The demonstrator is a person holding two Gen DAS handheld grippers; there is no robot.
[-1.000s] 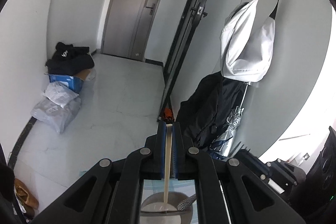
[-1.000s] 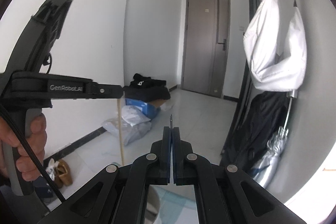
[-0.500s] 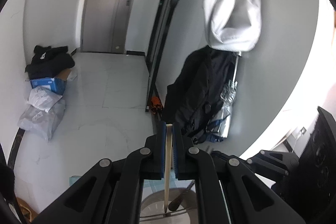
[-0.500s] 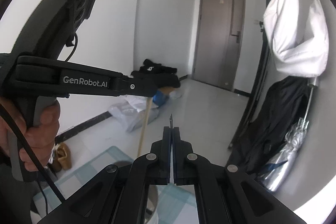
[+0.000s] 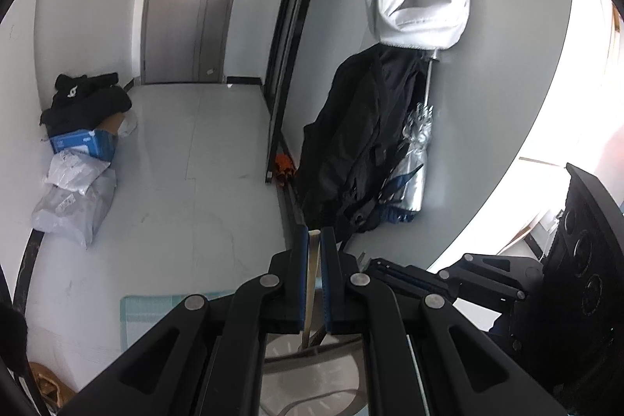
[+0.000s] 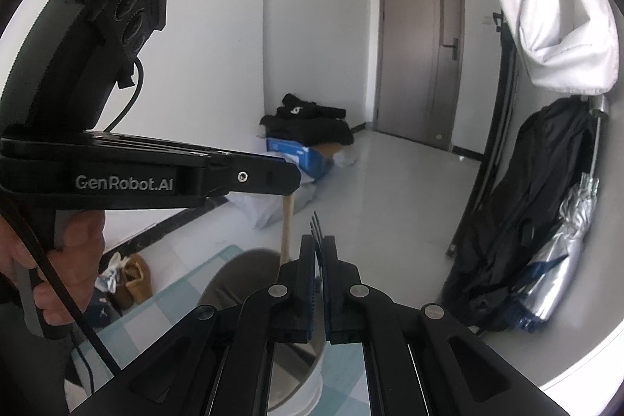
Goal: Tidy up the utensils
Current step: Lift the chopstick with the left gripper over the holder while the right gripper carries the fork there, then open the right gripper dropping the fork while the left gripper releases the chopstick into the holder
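Note:
My left gripper (image 5: 314, 240) is shut on a pale wooden utensil handle (image 5: 311, 283) that hangs straight down into a grey round holder (image 5: 312, 357) below it. In the right wrist view the left gripper (image 6: 288, 178) holds the same handle (image 6: 286, 229) above the holder's rim (image 6: 234, 264). My right gripper (image 6: 319, 256) is shut on a dark metal fork (image 6: 316, 223), its tines pointing up past the fingertips, close to the right of the wooden handle and over the holder. The right gripper also shows in the left wrist view (image 5: 390, 269).
The holder stands on a light blue checked cloth (image 6: 175, 295). Behind are a tiled floor, a grey door (image 6: 421, 45), bags and a blue box (image 5: 82, 143) by the left wall, and a black jacket, white bag and silver umbrella (image 5: 413, 158) on the right wall.
Both grippers have moved closer together over the holder and tilted down. The wooden handle has come nearer to the right gripper, and the fork's tines now show more above its fingertips.

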